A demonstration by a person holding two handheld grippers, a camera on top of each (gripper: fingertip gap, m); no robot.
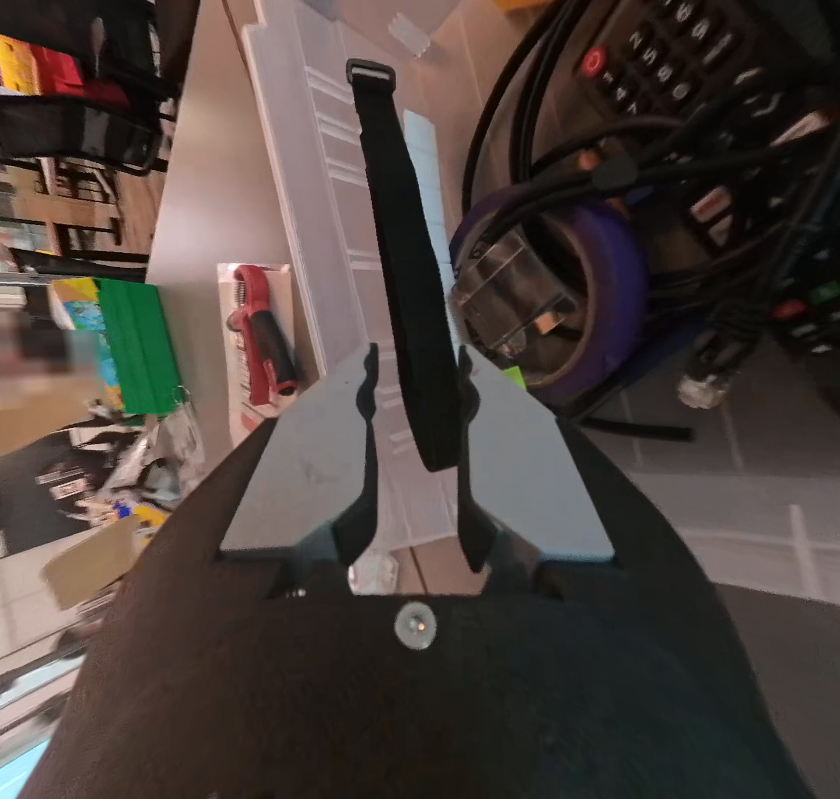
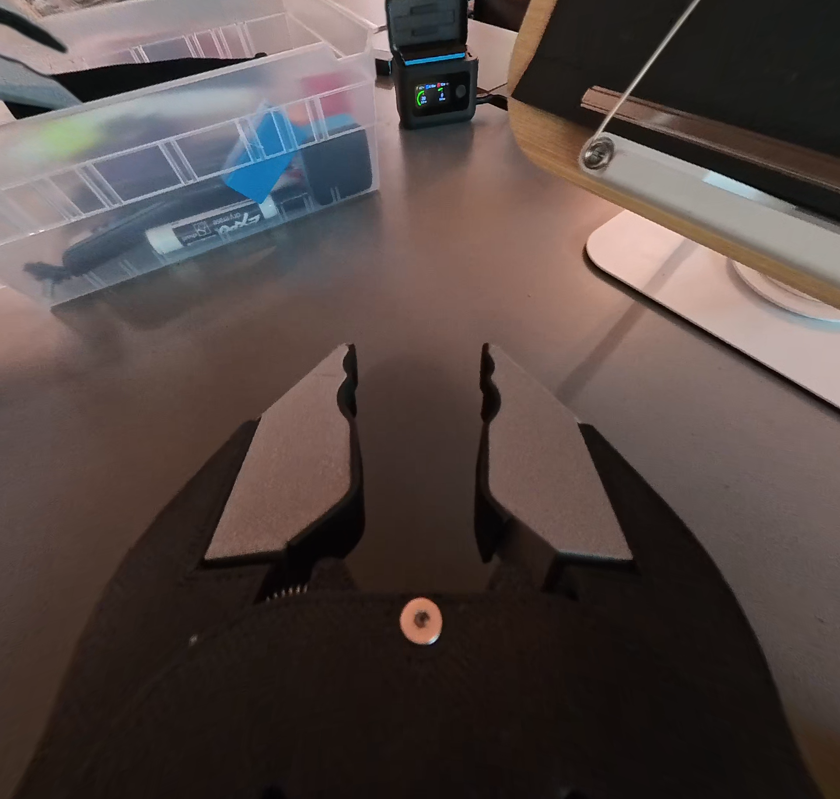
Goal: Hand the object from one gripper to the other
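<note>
both grippers gape: left gripper (image 1: pixel 417 354) around a flat woven black strap (image 1: pixel 404 241), right gripper (image 2: pixel 418 354) empty.

Counted, kind by kind, across both views

Left wrist view: one black strap (image 1: pixel 400 241) at centre, one purple tape roll (image 1: pixel 604 295) at right, one remote keypad (image 1: pixel 672 50) at upper right, one red hand tool (image 1: pixel 261 332) at left, one green block (image 1: pixel 136 345) at far left. Right wrist view: two clear plastic bins (image 2: pixel 191 95) at upper left, one marker (image 2: pixel 209 229) in the nearer bin, one small charging case (image 2: pixel 434 59) at top centre, one monitor stand (image 2: pixel 682 268) at right
</note>
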